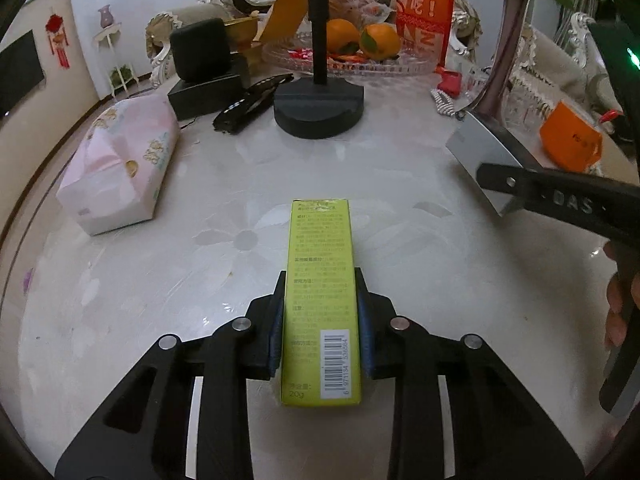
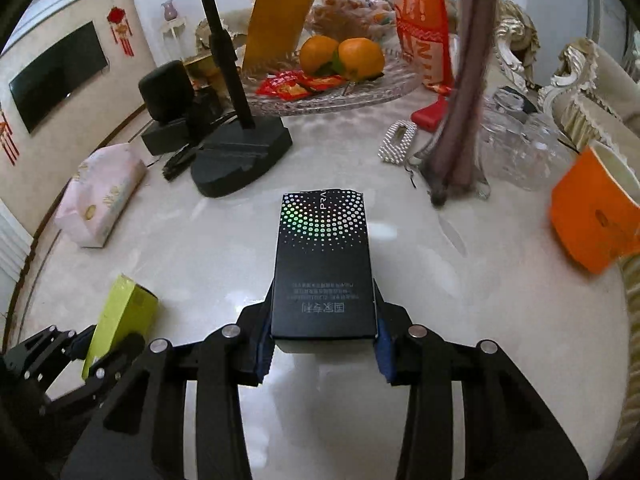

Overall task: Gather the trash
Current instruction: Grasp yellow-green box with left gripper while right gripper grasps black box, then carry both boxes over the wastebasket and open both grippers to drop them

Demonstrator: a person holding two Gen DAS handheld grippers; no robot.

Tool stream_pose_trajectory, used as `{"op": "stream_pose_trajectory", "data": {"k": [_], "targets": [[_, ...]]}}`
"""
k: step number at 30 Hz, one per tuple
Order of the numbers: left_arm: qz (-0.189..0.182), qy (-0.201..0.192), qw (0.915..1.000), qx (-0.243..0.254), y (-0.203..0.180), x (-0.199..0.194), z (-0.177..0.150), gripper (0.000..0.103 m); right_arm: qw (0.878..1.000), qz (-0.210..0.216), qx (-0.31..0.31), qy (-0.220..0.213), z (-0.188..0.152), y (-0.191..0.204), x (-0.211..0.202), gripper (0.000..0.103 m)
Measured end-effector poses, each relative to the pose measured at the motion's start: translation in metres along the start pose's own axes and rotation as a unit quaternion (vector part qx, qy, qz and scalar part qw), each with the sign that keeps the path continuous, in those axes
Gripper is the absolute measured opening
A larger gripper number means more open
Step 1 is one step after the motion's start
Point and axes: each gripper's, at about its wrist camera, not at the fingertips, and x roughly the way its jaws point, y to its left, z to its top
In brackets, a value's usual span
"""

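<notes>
Lying flat on the pale table (image 1: 160, 300), the green box (image 1: 320, 300) sits right between the two fingers of the left gripper (image 1: 320, 312). The blue pads (image 1: 276, 328) press on both long sides of the box, so the gripper is squeezed narrow and holds it. The box points away from the camera, with a barcode near its close end.

The black box (image 2: 324, 264) with shiny dots sits between the fingers of the right gripper (image 2: 324, 332). Those pads (image 2: 385, 352) press on its two sides too, so this gripper is also squeezed in and holding. In the right wrist view the green box (image 2: 120, 316) and the left gripper (image 2: 92, 344) show at the lower left, close by.

Farther back stand a black round stand (image 1: 319, 110), a pink tissue pack (image 1: 116, 168), a glass fruit plate (image 1: 348, 66) with oranges (image 1: 380, 42), and an orange cup (image 2: 592, 220).

The small print on both boxes is too blurry to read. The cup is cut off at the edge.
</notes>
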Motion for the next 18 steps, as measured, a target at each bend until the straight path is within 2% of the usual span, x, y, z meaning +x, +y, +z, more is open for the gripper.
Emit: {"op": "stream_pose_trajectory", "data": {"k": [5, 9, 13, 18], "targets": [[-0.010, -0.003, 0.9999, 0.003, 0.011, -0.022, -0.018, 0.030, 1.000, 0.011, 0.025, -0.004, -0.027, -0.005, -0.025, 0.039], [-0.032, -0.010, 0.9994, -0.006, 0.026, -0.049, -0.041, 0.030, 0.999, 0.027, 0.041, -0.005, -0.057, -0.006, -0.049, 0.039], [-0.050, -0.029, 0.9983, -0.001, 0.037, -0.093, -0.075, 0.030, 0.997, 0.052, 0.045, -0.022, -0.098, 0.002, -0.094, 0.039], [-0.082, -0.062, 0.9945, 0.022, 0.045, -0.170, -0.139, 0.030, 0.993, 0.088, 0.035, -0.067, -0.173, 0.025, -0.182, 0.039]]}}
